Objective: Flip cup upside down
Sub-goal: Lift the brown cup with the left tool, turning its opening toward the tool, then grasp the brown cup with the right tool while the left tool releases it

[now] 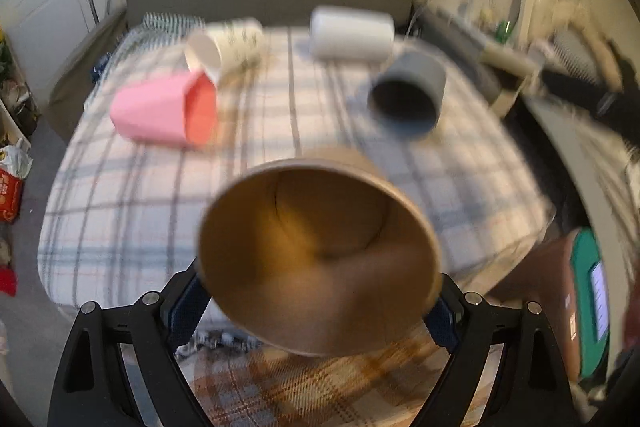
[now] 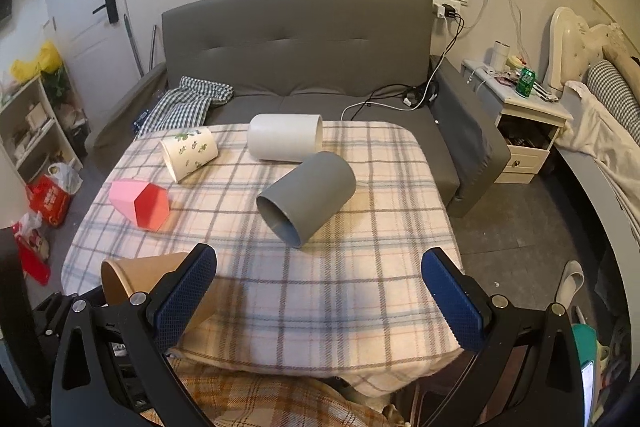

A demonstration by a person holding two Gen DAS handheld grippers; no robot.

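While the left gripper pinched a brown paper cup above the bench, the right gripper's jaws stood spread wide, empty; a grey cup lay ahead.

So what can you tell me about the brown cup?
The brown cup looks like plain kraft paper, brown inside and out, with a rolled rim and nothing visible inside. The left gripper is holding it between its blue pads, near the rim. It is tipped on its side, mouth towards the left camera. In the right view it sits at the table's near-left corner; whether it touches the cloth I cannot tell. It is blurred in the left view.
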